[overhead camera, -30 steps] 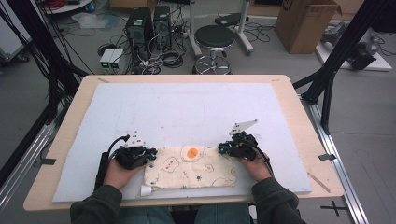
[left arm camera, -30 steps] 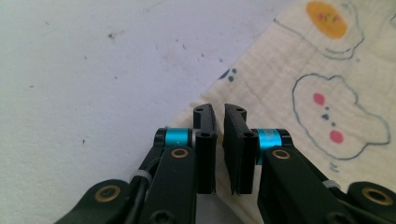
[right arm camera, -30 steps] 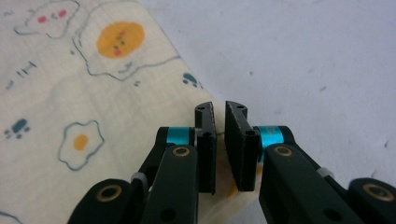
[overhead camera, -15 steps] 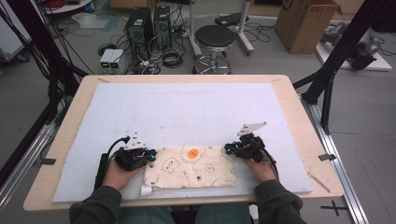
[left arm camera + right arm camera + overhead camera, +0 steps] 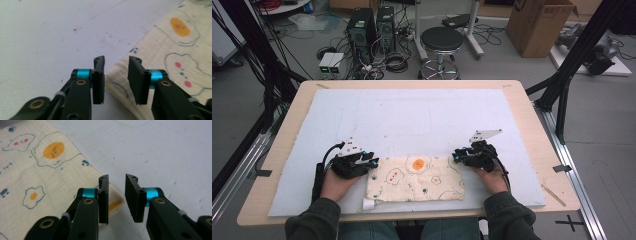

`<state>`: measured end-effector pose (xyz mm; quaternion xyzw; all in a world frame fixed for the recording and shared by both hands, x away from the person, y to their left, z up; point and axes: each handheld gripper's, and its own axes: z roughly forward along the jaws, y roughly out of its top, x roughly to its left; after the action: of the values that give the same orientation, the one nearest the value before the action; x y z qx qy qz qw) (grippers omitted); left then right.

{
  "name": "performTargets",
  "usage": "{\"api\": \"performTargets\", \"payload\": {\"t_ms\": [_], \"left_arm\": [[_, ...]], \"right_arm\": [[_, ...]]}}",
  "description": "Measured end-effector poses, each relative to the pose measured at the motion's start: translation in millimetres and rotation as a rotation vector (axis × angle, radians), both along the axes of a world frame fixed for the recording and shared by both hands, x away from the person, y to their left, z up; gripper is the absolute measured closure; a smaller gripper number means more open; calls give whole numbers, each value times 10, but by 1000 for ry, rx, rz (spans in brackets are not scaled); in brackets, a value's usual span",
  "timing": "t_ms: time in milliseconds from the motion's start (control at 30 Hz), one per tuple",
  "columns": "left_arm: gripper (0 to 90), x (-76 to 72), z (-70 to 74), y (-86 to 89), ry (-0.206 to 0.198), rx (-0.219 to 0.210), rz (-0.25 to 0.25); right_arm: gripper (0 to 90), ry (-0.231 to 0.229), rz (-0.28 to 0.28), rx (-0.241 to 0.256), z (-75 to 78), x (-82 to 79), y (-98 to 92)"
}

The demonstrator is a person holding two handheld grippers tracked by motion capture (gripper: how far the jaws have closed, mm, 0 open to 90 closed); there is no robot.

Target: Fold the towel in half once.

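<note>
Cream cloth (image 5: 416, 178) (printed with fried eggs) lies flat on the pale blue mat (image 5: 412, 120) at the table's near edge. Left gripper (image 5: 367, 161) sits at its far left corner, right gripper (image 5: 457, 157) at its far right corner; both have jaws apart, each straddling its corner.

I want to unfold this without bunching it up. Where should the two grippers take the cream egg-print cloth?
Probably at the two far corners of the cream egg-print cloth, which lies flat, folded. The left hand-held gripper already straddles one corner with open jaws; the right hand-held gripper stands open at the other. Come in low from the outer sides.
</note>
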<state>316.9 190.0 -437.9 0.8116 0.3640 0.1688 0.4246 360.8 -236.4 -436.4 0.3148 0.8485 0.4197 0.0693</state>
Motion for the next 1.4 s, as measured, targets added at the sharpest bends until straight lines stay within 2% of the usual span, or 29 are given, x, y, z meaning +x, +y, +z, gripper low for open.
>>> {"api": "performTargets", "payload": {"t_ms": [133,233,367,433,467,567,833,1033,1400], "left_arm": [[604,71,-60,13,55,9,21],[620,97,-78,16,65,-11,14],[683,111,-88,8,73,-30,5],[752,98,-87,-9,68,-22,-20],[804,94,-83,-15,68,-18,-32],[840,76,-67,-21,61,-2,-36],[853,60,-47,-1,53,16,-31],[854,56,-46,1,44,21,-24],[854,48,-42,-2,33,14,-26]], "right_arm": [[674,22,-1,0,-28,32,2],[679,52,3,-4,-57,55,-5],[731,44,16,-23,-68,58,19],[781,55,24,-38,-51,47,43],[807,46,37,-40,-52,48,54],[846,50,37,-51,-32,43,59],[856,43,-3,-46,-2,35,0],[856,38,0,-67,-12,43,9],[854,38,4,-50,-8,43,4]]}}
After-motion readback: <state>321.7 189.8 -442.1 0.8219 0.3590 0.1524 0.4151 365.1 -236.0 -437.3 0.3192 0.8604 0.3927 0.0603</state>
